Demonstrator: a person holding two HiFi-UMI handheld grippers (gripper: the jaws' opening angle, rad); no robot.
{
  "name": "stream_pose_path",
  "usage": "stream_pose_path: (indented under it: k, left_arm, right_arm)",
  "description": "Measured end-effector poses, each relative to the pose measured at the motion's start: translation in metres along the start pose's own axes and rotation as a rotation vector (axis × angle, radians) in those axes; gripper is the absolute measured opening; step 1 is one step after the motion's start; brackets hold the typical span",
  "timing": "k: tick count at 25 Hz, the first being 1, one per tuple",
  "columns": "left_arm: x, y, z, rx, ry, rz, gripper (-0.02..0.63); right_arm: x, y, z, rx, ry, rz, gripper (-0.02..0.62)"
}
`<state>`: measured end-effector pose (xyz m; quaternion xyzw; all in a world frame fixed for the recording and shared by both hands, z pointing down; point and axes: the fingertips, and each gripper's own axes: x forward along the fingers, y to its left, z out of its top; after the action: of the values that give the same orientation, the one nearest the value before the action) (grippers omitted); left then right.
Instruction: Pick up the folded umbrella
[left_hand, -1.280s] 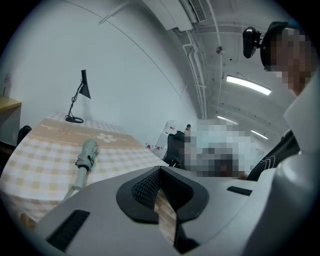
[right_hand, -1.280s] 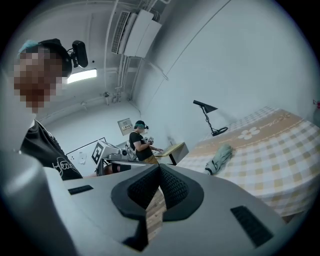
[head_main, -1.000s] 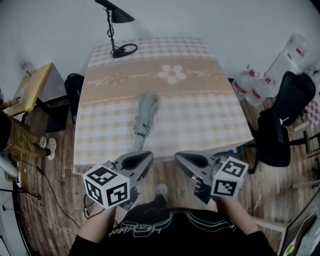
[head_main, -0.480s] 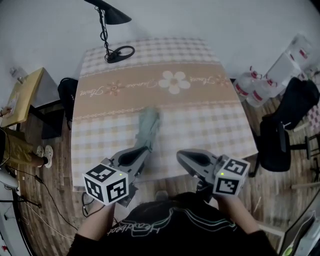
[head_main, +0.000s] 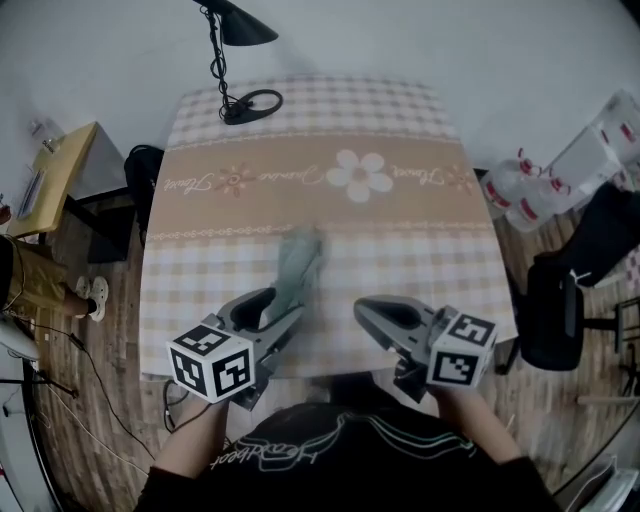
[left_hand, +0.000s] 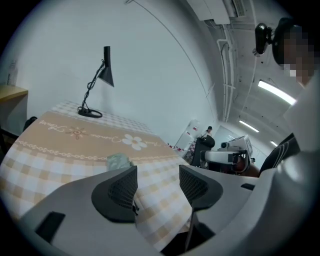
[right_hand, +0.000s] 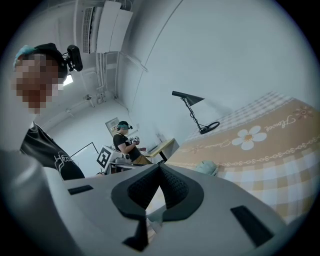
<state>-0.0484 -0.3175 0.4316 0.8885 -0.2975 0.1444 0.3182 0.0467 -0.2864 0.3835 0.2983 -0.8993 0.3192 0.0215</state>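
Observation:
The folded umbrella (head_main: 297, 262) is pale green and lies lengthwise on the checked tablecloth (head_main: 420, 240), near the table's front middle. Its near end runs under my left gripper (head_main: 272, 308) in the head view. In the left gripper view the umbrella (left_hand: 119, 161) shows just past the left jaw. The left gripper (left_hand: 158, 172) has its jaws opening, and only tablecloth shows between them. My right gripper (head_main: 364, 306) hovers over the front edge, to the right of the umbrella and apart from it. In its own view the right gripper (right_hand: 160, 168) is shut and holds nothing, with the umbrella (right_hand: 206, 167) beyond it.
A black desk lamp (head_main: 232, 40) stands at the table's far left corner. A black chair (head_main: 562, 312) and water bottles (head_main: 520, 192) are to the right. A yellow side table (head_main: 55, 175) and a seated person (head_main: 22, 275) are to the left.
Both grippers moved forward from in front of the table to over its near edge, closer to the umbrella. The left jaws went from shut to parted.

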Motion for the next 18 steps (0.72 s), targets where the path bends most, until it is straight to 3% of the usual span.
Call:
stream_pose_path:
  k: [6, 13, 18]
  left_arm:
    - [0.029, 0.035, -0.007, 0.030, 0.025, 0.155, 0.314]
    - [0.069, 0.082, -0.033, 0.039, 0.146, 0.365, 0.366]
    - [0.094, 0.101, -0.058, 0.068, 0.254, 0.421, 0.391]
  right_arm:
    - [0.002, -0.034, 0.008, 0.025, 0.049, 0.046, 0.012]
    - [-0.008, -0.098, 0.014, 0.105, 0.068, 0.049, 0.012]
    - [-0.007, -0.129, 0.011, 0.116, 0.110, 0.081, 0.012]
